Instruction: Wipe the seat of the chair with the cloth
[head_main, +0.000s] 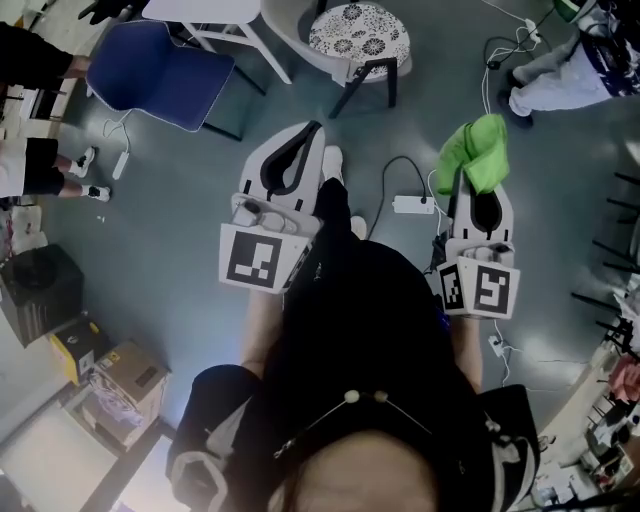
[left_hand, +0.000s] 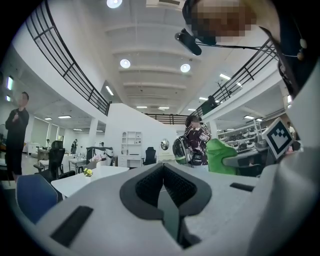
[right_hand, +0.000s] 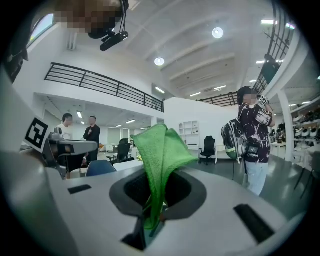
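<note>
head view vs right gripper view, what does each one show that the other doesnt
Only the head view shows the grey floor from above, with the patterned chair seat, a white power strip and a cardboard box.

Only the right gripper view shows the room at eye level: ceiling lights, a balcony railing and a white shelf unit.

Both show the green cloth sticking up out of the right gripper, whose jaws are closed on it.
</note>
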